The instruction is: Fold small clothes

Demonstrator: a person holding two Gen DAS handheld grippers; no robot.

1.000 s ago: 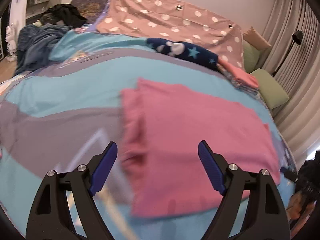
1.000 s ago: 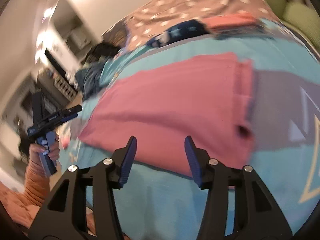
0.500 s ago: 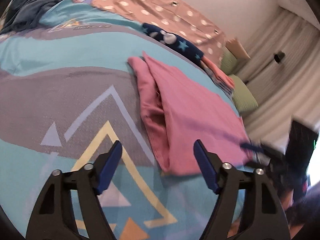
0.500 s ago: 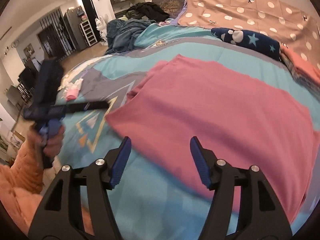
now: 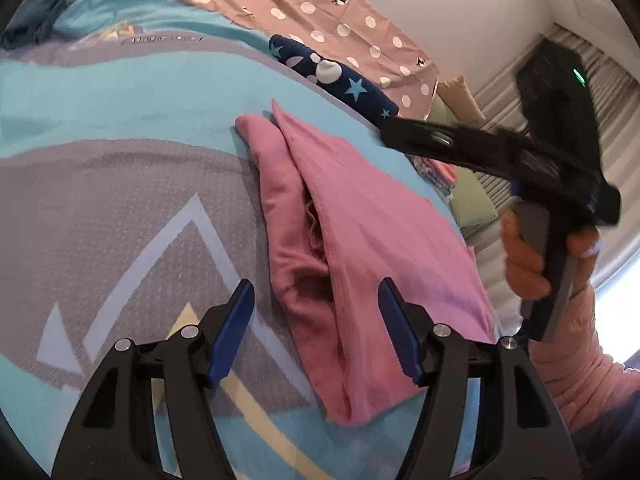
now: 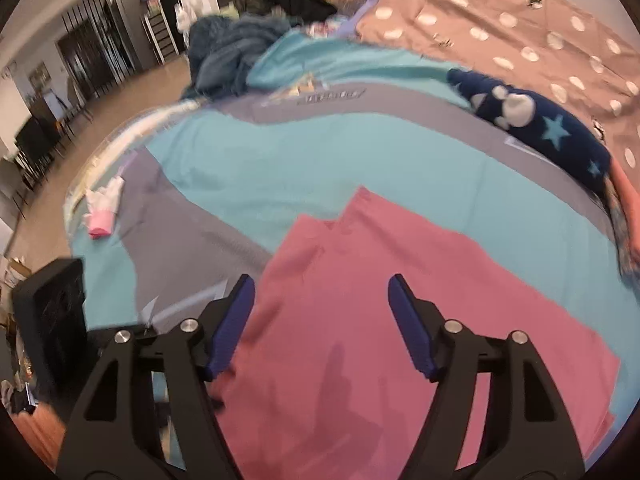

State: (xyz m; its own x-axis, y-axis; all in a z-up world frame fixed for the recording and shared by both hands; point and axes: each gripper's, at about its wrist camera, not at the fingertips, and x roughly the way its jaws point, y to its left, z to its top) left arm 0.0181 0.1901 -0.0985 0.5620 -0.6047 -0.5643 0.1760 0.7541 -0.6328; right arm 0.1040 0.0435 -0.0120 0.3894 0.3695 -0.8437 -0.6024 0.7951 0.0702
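Both grippers, left (image 5: 316, 322) and right (image 6: 320, 318), swung closer, fingers open above half-folded pink cloth (image 5: 360, 240); folding remains.

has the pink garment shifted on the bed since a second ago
Cannot tell. Both cameras swing between frames. Against the navy star-print cloth and the grey stripe, the pink garment lies in about the same place on the bedspread. Both grippers hang open above it.

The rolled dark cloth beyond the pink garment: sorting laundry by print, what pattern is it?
Navy cloth with light blue stars and white shapes, clearest in the right wrist view.
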